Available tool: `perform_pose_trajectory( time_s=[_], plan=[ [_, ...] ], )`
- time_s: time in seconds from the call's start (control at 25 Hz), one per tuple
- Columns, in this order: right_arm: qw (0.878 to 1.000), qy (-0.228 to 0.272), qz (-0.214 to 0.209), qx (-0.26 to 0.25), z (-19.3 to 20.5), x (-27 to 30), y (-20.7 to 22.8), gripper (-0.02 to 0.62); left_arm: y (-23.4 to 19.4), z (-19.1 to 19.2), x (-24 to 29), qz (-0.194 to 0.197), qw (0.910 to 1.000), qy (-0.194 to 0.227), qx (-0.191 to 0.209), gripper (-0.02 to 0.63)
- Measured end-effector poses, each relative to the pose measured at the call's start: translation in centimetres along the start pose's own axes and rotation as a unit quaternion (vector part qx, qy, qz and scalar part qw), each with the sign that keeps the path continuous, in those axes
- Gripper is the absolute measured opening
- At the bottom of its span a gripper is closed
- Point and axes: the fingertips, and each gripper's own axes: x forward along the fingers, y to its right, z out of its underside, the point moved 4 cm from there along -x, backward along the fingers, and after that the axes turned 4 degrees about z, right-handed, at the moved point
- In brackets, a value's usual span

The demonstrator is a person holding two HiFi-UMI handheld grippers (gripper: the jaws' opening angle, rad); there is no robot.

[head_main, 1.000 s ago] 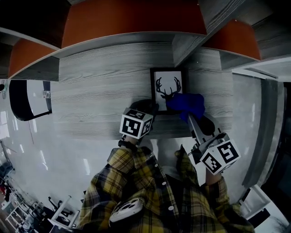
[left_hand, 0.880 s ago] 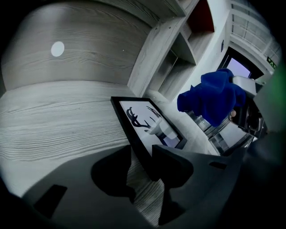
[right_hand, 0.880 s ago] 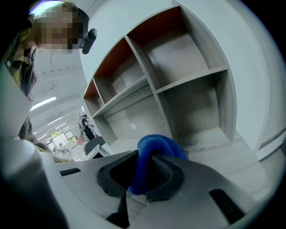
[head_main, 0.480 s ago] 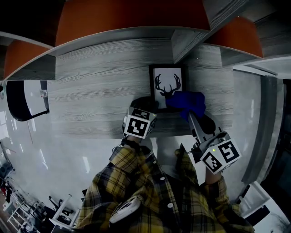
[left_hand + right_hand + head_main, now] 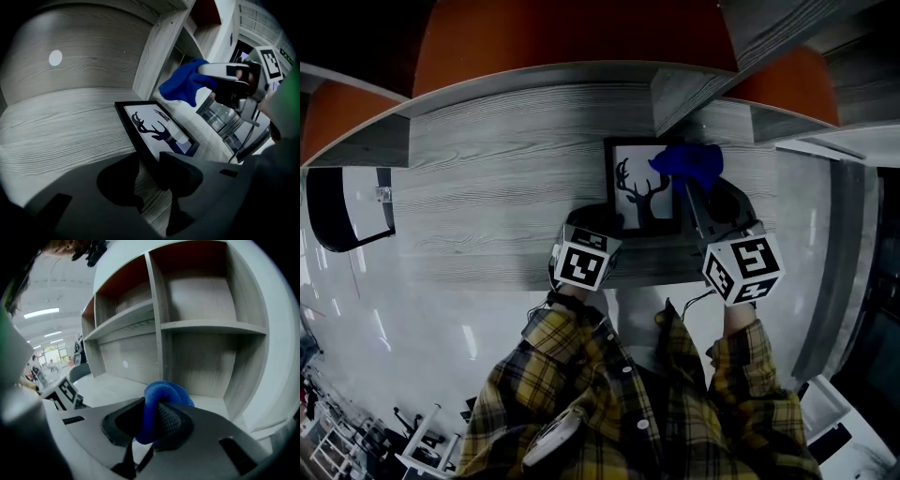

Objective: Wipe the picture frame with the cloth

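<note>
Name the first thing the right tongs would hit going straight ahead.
Likely the shelf's lower back panel near the upright divider, or the desk at its foot; the clamped blue cloth leads. Depth unclear.

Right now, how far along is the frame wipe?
Done: right claw shut on the blue cloth.
In hand: cloth at the far right corner of the picture frame, contact unclear. Left claw, jaws just opening, has the near corner between them.
Left: wiping across the print; nothing shows it cleaned.

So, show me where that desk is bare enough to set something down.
Free: the wide stretch of desk left of the picture frame, out to the desk's left end. Crowded: the frame's far right corner, where the right tongs hold the blue cloth near the shelf divider.
</note>
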Motion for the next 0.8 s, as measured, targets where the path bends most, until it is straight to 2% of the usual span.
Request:
perform_pose_trajectory(
  time_s=[0.12, 0.4, 0.6, 0.8],
  plan=[
    [0.998, -0.045, 0.011, -0.038, 1.3, 4.1, 1.0, 0.052, 0.0, -0.1, 0.0, 0.002, 1.0, -0.002, -0.002, 0.14],
    [0.988, -0.132, 0.012, -0.08, 4.9, 10.3, 1.7, 0.052, 0.0, -0.1, 0.1, 0.008, 0.9999, 0.011, -0.008, 0.137],
    [0.983, -0.161, 0.017, -0.09, 5.8, 11.5, 1.4, 0.052, 0.0, -0.2, 0.0, 0.013, 0.9998, 0.009, -0.013, 0.135],
    [0.976, -0.204, -0.003, -0.081, 7.5, 10.7, -0.1, 0.052, 0.1, -0.1, 0.0, 0.01, 0.9998, 0.008, -0.018, 0.135]
  ],
)
